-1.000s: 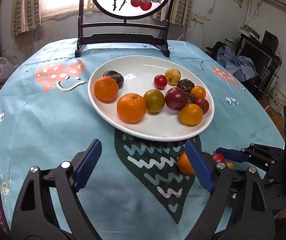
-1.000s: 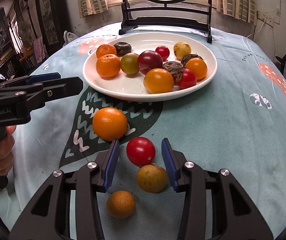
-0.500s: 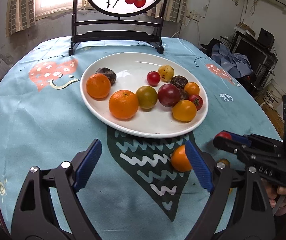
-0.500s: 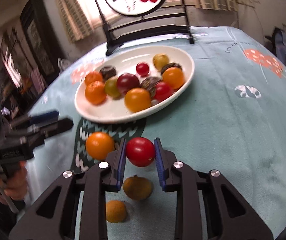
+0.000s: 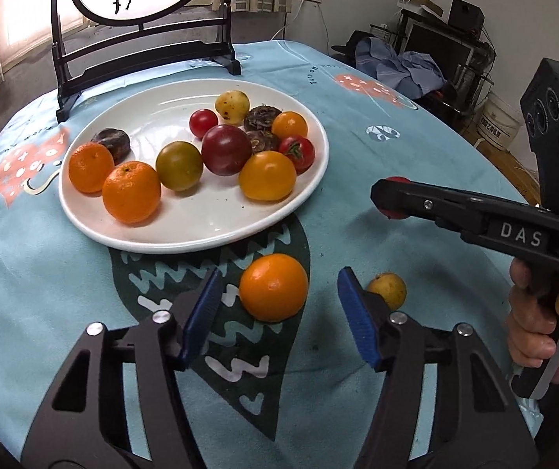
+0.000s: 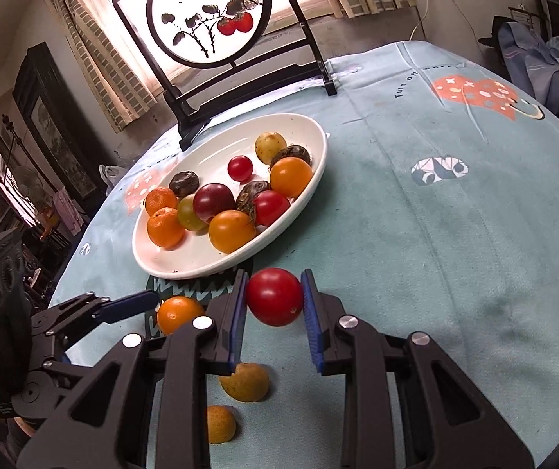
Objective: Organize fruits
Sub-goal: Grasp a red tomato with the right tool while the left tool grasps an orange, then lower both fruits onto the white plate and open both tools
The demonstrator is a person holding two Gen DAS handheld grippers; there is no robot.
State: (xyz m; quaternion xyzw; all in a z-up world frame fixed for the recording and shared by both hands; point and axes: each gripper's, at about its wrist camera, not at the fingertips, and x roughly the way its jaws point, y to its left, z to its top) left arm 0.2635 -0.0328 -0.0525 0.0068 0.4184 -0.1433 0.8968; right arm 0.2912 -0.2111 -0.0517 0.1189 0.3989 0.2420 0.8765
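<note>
My right gripper (image 6: 274,301) is shut on a red tomato (image 6: 274,296) and holds it above the cloth just in front of the white plate (image 6: 310,179); it shows from the side in the left wrist view (image 5: 390,199). The plate (image 5: 201,234) holds several oranges, tomatoes and dark fruits. My left gripper (image 5: 277,312) is open, its blue pads either side of a loose orange (image 5: 273,287) on the cloth, also in the right wrist view (image 6: 179,313). Two small yellow-brown fruits (image 6: 245,382) (image 6: 220,424) lie below my right gripper; one shows beside my left gripper (image 5: 388,290).
A round painted screen on a black stand (image 5: 142,39) stands behind the plate at the table's far edge. The blue patterned tablecloth (image 6: 455,234) covers the round table. Furniture and clothes (image 5: 408,66) stand beyond the table at the right.
My right gripper closed on the red tomato and lifted it off the cloth toward the plate. My left gripper moved forward so the loose orange lies between its open pads.
</note>
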